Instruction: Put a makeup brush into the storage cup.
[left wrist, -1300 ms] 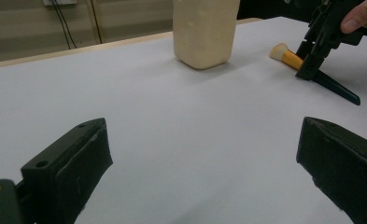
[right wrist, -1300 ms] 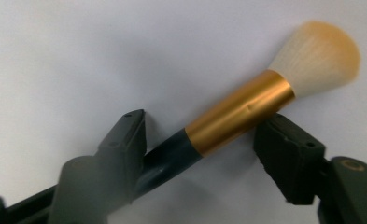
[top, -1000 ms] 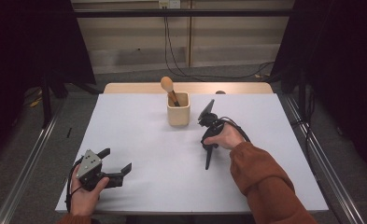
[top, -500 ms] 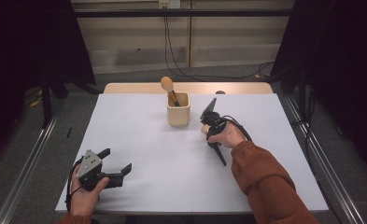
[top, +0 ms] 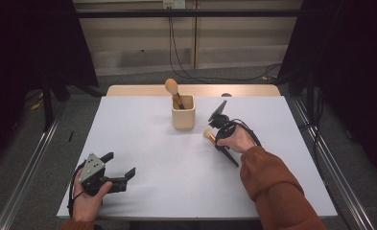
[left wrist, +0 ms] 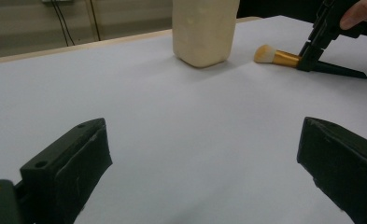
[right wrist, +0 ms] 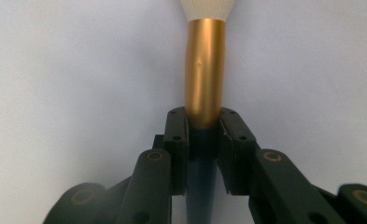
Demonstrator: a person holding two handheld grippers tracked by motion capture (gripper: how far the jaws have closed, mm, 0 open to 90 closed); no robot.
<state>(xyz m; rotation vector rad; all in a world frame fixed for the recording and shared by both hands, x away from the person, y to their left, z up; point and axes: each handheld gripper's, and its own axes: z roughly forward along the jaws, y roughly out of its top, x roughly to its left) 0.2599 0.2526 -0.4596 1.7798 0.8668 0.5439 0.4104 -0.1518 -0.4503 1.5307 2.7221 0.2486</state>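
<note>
A makeup brush (top: 207, 134) with a pale head, gold ferrule and black handle lies low over the white table (top: 167, 158), right of a cream wooden cup (top: 182, 115). My right gripper (top: 217, 139) is shut on it where ferrule meets handle; in the right gripper view the ferrule (right wrist: 204, 70) sticks out past the closed jaws (right wrist: 204, 128). A second brush (top: 172, 88) stands in the cup. My left gripper (top: 120, 164) rests open near the front left edge, holding nothing. In the left gripper view the cup (left wrist: 204, 30) and held brush (left wrist: 277, 57) lie far ahead.
A wooden strip (top: 128, 90) borders the table's far edge. Cables (top: 176, 43) hang down the wall behind. Metal rails (top: 28, 167) run along the floor on both sides. Bare white surface stretches between my two grippers.
My right gripper has swung the brush from handle pointing down at me to handle slanting right, head now toward the cup. The left gripper has stayed put.
</note>
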